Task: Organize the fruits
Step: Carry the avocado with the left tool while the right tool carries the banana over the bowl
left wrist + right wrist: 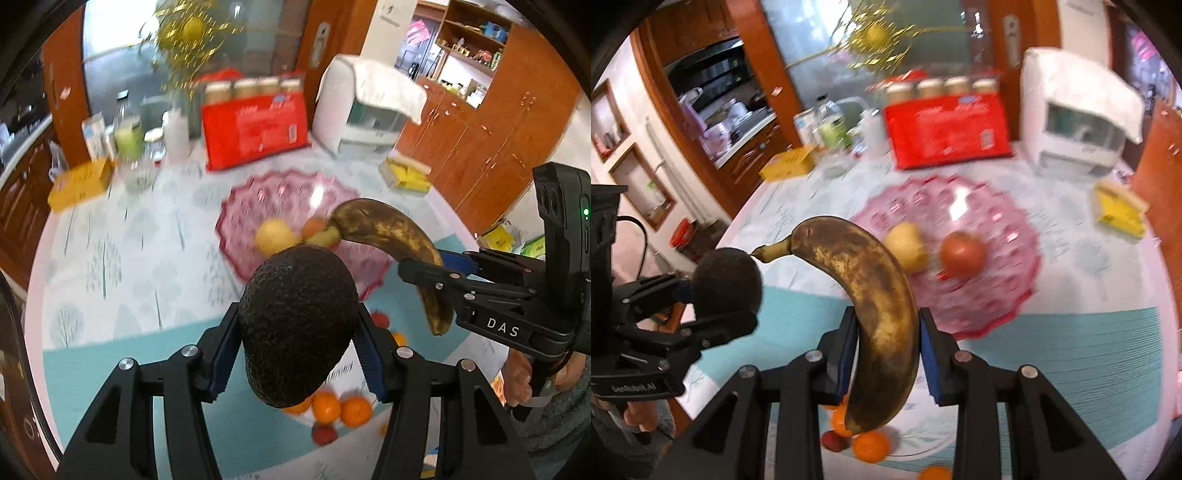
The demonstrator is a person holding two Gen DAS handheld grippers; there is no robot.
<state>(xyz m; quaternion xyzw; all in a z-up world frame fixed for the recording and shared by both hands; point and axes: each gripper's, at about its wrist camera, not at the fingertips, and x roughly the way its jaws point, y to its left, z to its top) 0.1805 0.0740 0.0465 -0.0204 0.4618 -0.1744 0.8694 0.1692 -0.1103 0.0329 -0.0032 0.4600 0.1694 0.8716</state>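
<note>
My left gripper (295,339) is shut on a dark avocado (299,325) and holds it above the table, short of the pink bowl (258,199). My right gripper (888,350) is shut on a brown, overripe banana (871,295), also in the air near the bowl. In the left wrist view the right gripper (436,273) holds the banana (388,229) at the right. In the right wrist view the left gripper (716,306) with the avocado (727,280) is at the left. The pink bowl (1015,229) holds a yellow fruit (908,243) and a red apple (962,253).
Oranges (340,408) and small red fruits (324,432) lie on the table below my grippers. At the back stand a red box (255,129), a white appliance (362,110), bottles (129,136), a yellow box (81,182) and a yellow packet (406,173).
</note>
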